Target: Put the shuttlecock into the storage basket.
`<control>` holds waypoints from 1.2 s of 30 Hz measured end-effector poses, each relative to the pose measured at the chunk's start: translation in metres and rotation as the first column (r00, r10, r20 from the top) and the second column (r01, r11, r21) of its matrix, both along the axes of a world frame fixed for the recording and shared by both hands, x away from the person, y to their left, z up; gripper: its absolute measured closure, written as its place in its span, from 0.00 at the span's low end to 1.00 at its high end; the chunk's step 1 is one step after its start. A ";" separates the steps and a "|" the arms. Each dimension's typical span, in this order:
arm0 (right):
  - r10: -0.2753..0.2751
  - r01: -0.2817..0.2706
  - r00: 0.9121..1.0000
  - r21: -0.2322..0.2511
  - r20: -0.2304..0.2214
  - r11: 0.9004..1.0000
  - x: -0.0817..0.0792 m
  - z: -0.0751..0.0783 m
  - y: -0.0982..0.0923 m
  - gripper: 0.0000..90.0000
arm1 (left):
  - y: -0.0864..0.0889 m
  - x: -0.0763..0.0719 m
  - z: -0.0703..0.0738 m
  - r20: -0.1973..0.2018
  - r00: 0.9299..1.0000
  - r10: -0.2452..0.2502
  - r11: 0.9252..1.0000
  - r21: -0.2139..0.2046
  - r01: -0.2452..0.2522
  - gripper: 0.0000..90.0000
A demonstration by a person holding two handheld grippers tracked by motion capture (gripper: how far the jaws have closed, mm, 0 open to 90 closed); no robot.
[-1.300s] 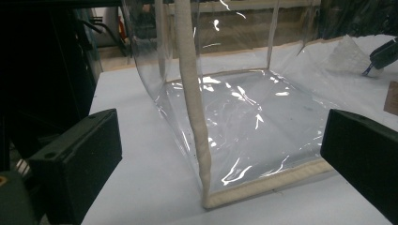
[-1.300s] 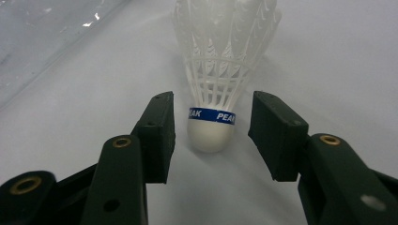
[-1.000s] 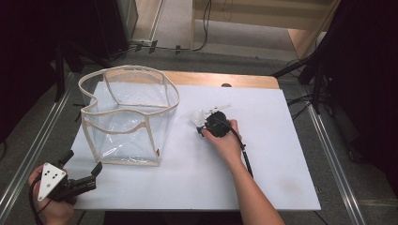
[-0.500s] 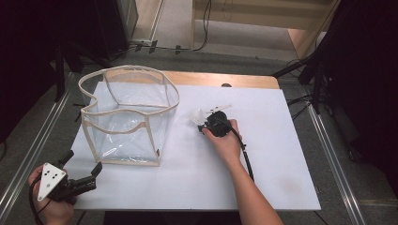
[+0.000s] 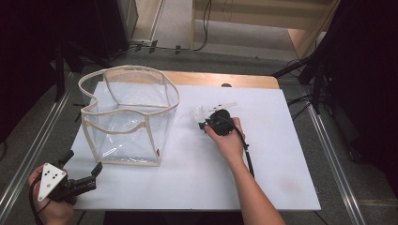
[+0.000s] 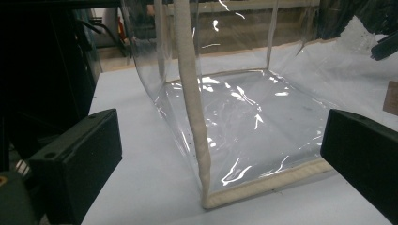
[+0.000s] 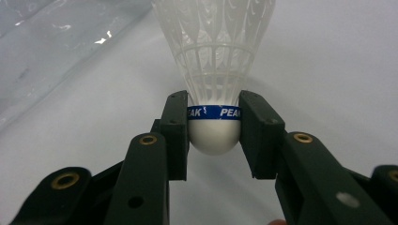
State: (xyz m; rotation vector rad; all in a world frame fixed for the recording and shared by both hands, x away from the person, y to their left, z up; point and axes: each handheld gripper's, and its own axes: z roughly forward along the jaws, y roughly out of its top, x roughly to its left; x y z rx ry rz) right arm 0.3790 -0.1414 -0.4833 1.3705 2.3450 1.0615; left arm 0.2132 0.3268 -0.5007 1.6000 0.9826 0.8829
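Up close, right gripper (image 7: 213,136) jaws pinch shuttlecock (image 7: 213,70) cork; left gripper (image 6: 220,159) jaws spread, facing clear bag (image 6: 234,117).

Black two-jaw tongs (image 7: 213,136), brass screws, trailing black cable (image 5: 247,154), grey three-cornered plate (image 5: 50,180)

Shuttlecock (image 7: 213,70) skirt: upper feather ends cut off by the top edge in the right gripper view.
Shuttlecock band print: blue band reads "PEAK" on the right; on the left only "EAK" shows, the first letter behind the jaw.
Shuttlecock cork: both sides covered by the pads (image 7: 176,136) of the right gripper (image 7: 213,136).
Shuttlecock (image 5: 199,114), high view: too small to tell feathers or cork apart; near end behind the right gripper (image 5: 206,125).
Clear bag (image 6: 234,117): top rim and far right side cut off in the left gripper view.
Left gripper (image 6: 216,154) jaws: near ends run off the bottom and right edges.
Brown patch (image 6: 390,97): cut by the right edge, unidentifiable.
Left hand (image 5: 51,206): lower part cut off by the bottom edge of the high view.
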 end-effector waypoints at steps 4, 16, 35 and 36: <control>0.001 -0.001 1.000 0.011 0.012 1.000 -0.001 0.003 -0.002 0.70 | 0.000 0.000 0.000 0.000 1.000 0.001 1.000 0.001 -0.001 0.00; 0.010 -0.011 0.999 0.027 0.053 1.000 -0.004 0.020 -0.003 0.70 | 0.000 0.000 0.000 0.001 1.000 0.001 1.000 0.000 -0.001 0.00; 0.026 -0.032 0.993 0.054 0.117 0.998 -0.006 0.054 -0.002 0.70 | 0.000 0.000 0.000 0.001 1.000 0.001 1.000 0.000 -0.001 0.00; 0.026 -0.032 0.993 0.054 0.117 0.998 -0.006 0.054 -0.002 0.70 | 0.000 0.000 0.000 -0.001 1.000 0.001 1.000 0.000 -0.001 0.00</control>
